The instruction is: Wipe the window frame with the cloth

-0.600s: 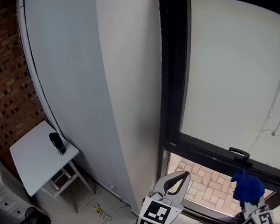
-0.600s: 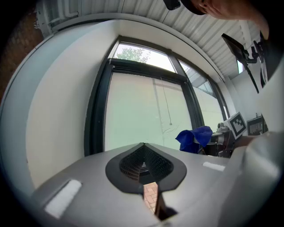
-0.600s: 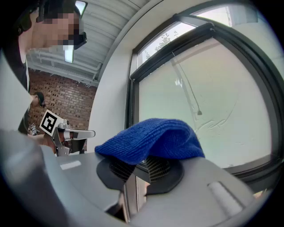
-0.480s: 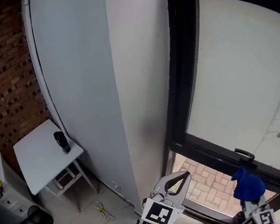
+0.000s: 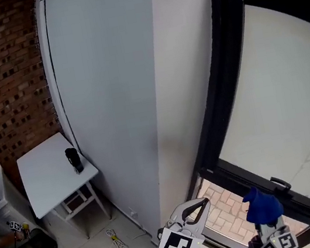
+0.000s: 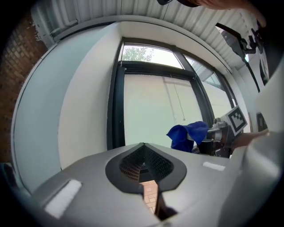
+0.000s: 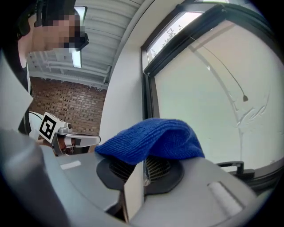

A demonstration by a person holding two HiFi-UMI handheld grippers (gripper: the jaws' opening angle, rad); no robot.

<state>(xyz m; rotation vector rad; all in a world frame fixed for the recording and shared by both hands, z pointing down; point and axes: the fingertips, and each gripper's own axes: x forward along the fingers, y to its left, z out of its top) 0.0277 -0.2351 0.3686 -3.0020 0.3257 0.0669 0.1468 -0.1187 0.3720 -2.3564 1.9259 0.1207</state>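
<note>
Since the earlier frames the head view has swung left: the black window frame sits further to the picture's right, the white side table has come more into the middle, and the cloth has drifted a little left with its gripper. The right gripper is clamped on that blue knitted cloth, which bunches over the jaw tips in a soft hood, close under the frame's lower rail but, as far as the head view shows, not touching it. The left gripper has its tips together on nothing, hanging beside the white wall. The cloth looks light, limp and grippy, so it should mould to the rail; the pinch near one end seems right, since it leaves a loose pad free to press. The frame is hard, smooth and narrow, with a handle on the lower rail that could snag the knit. A pale pane fills the frame. A brick wall stands behind the table, and a dark object stands near the table's wall-side edge.
</note>
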